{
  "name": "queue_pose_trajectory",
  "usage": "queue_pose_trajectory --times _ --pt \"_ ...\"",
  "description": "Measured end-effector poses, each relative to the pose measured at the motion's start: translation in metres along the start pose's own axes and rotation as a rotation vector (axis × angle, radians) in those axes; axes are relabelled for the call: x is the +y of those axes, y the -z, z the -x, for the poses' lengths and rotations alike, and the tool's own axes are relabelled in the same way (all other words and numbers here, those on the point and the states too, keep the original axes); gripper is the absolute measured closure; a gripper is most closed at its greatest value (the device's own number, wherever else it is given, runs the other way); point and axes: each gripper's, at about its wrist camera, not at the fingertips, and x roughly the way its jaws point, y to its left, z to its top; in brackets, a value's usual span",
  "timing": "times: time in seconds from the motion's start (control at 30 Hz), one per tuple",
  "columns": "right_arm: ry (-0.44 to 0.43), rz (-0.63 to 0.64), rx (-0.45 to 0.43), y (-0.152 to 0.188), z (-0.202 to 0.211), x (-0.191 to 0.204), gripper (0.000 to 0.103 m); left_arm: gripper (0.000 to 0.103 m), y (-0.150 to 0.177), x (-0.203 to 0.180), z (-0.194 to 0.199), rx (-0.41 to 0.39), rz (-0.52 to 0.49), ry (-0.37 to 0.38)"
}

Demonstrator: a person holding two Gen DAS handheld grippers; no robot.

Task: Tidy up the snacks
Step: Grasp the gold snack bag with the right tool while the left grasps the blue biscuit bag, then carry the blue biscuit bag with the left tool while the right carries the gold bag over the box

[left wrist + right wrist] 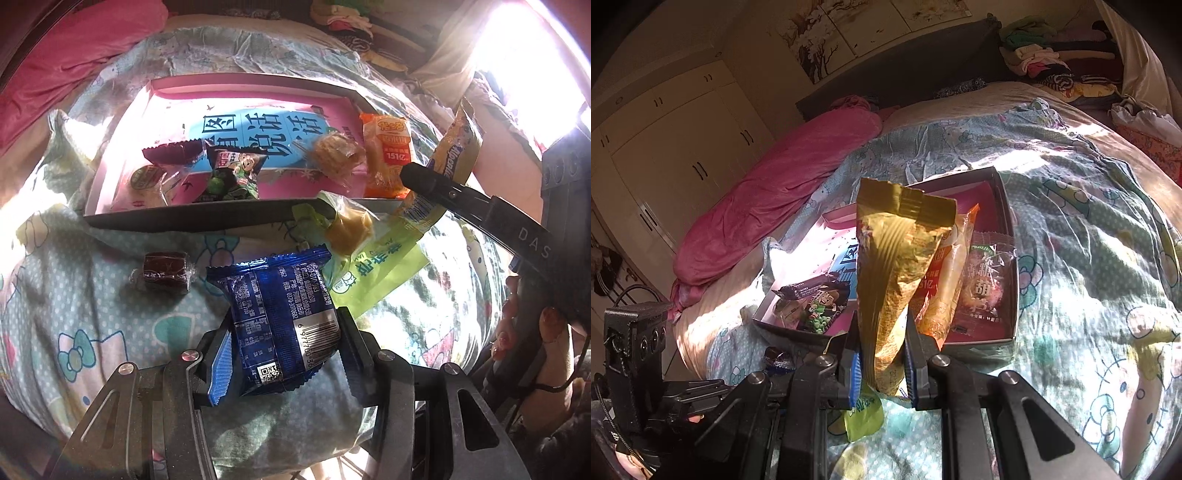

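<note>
Currently my right gripper pinches the gold snack pouch upright, apparently just short of the pink box; left jaws pinch the blue packet.

Both tools clamped, loaded.
</note>
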Motion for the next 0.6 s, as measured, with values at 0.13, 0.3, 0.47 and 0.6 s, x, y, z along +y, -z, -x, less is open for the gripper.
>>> queue_pose_trajectory --times 0.13,0.3,0.47,0.6 --pt "-0.006 0.014 -0.015 -0.002 0.003 0.003 0.084 0.051 -0.001 0.003 0.015 -0.034 0.003 -0.005" --pt "-0.021 0.021 -0.038 -0.003 0.008 0.006 0.084 0.051 -0.006 0.005 0.024 -0.059 0.012 -0.017" --pt "-0.025 0.025 -0.064 -0.005 0.013 0.007 0.084 0.051 -0.009 0.006 0.032 -0.082 0.011 -0.023" --pt "-0.033 0.007 -0.068 -0.006 0.014 0.004 0.084 0.051 -0.010 0.003 0.036 -0.096 -0.002 -0.043"
